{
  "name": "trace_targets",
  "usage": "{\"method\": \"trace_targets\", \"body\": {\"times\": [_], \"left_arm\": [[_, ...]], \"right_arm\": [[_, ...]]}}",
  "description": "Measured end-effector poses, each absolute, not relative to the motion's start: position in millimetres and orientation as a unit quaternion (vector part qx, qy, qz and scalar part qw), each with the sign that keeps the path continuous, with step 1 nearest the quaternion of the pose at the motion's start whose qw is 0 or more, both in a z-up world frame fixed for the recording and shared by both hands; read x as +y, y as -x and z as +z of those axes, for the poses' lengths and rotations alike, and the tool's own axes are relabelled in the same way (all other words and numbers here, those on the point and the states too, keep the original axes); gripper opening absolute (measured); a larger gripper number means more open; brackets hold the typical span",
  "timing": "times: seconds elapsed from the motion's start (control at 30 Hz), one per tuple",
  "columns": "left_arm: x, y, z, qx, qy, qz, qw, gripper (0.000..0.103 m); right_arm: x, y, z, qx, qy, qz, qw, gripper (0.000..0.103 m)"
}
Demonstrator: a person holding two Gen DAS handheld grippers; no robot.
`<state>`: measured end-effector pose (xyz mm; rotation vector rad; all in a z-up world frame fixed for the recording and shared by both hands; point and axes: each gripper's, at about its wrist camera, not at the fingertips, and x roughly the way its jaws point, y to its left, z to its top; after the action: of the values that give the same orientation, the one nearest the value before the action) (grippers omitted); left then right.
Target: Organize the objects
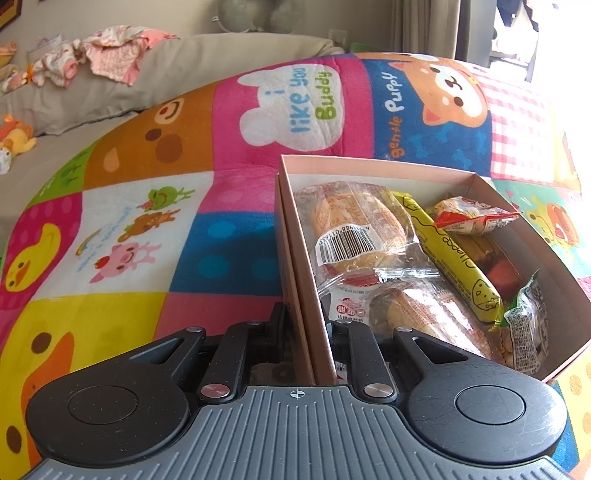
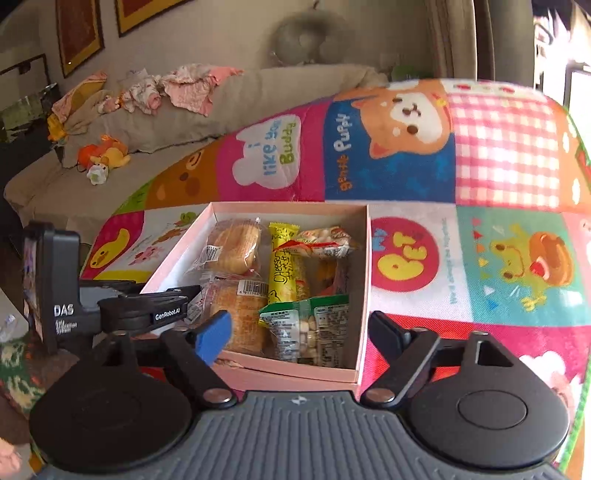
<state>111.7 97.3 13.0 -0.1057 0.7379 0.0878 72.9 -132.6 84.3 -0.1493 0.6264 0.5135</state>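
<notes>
My left gripper (image 1: 308, 325) pinches the box (image 1: 295, 236) wall, steadying it. Snacks (image 2: 284, 273) lie inside. My right gripper (image 2: 295, 332) hangs wide, empty, just before the box; next, probably another item.

A lived-in home, a family living room; a beige sofa (image 2: 221, 122) strewn with little pink clothes (image 2: 188, 88) and a plush toy (image 2: 103, 155); framed pictures (image 2: 79, 33) on the wall; a cartoon-animal blanket (image 1: 147, 206) spreads bright across the foreground.
</notes>
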Motion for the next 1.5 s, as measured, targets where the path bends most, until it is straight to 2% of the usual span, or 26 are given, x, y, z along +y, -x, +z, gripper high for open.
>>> {"method": "trace_targets", "body": {"times": [0.17,0.23,0.3,0.4,0.63,0.73,0.77,0.8,0.83,0.9,0.97,1.13,1.3,1.4,1.5], "left_arm": [[76.0,-147.5,15.0,0.371,0.04,0.022,0.928,0.017],[65.2,-172.6,14.7,0.372,0.023,-0.006,0.928,0.016],[57.8,-197.3,14.8,0.373,-0.007,-0.022,0.927,0.017],[56.7,-217.3,13.1,0.362,-0.06,-0.026,0.93,0.03],[61.3,-221.6,10.1,0.342,-0.031,0.013,0.939,0.031],[60.9,-201.9,21.3,0.327,-0.024,0.037,0.944,0.035],[60.5,-189.4,27.6,0.323,-0.02,0.038,0.946,0.036],[58.5,-175.2,33.4,0.316,-0.023,0.036,0.948,0.036],[55.2,-159.1,38.4,0.306,-0.03,0.035,0.951,0.037],[47.4,-118.0,47.1,0.276,-0.033,0.034,0.96,0.031],[37.0,-70.3,53.5,0.237,-0.036,0.024,0.971,0.032],[17.5,0.4,45.3,0.251,-0.001,0.0,0.968,0.034],[6.6,3.5,19.3,0.285,0.01,0.008,0.959,0.034],[0.1,-4.4,-0.4,0.315,0.001,0.018,0.949,0.035],[-4.8,-2.1,-3.2,0.308,-0.013,0.028,0.951,0.034]], "right_arm": [[-139.1,-70.5,55.0,0.32,0.143,0.208,0.913,0.093],[-137.3,-87.4,41.7,0.326,0.149,0.169,0.918,0.09],[-139.5,-108.8,32.7,0.335,0.127,0.147,0.922,0.083],[-147.6,-135.8,26.3,0.351,0.075,0.135,0.923,0.082],[-166.0,-163.8,2.7,0.366,0.035,0.097,0.925,0.084],[-179.9,-153.0,8.6,0.361,0.01,0.09,0.928,0.092],[-183.6,-145.8,11.6,0.358,0.007,0.094,0.929,0.101],[-187.2,-134.8,15.1,0.352,0.006,0.095,0.931,0.103],[-188.6,-125.9,16.7,0.35,0.011,0.096,0.932,0.103],[-186.4,-102.8,19.0,0.351,0.036,0.108,0.929,0.103],[-182.4,-82.9,17.0,0.349,0.057,0.123,0.927,0.103],[-168.0,-50.7,4.3,0.337,0.113,0.117,0.927,0.103],[-189.8,-55.3,-0.3,0.345,0.026,0.112,0.931,0.103],[-185.8,-53.5,-0.2,0.347,0.026,0.128,0.929,0.103],[-178.0,-52.4,-3.1,0.341,0.043,0.123,0.931,0.103]]}}
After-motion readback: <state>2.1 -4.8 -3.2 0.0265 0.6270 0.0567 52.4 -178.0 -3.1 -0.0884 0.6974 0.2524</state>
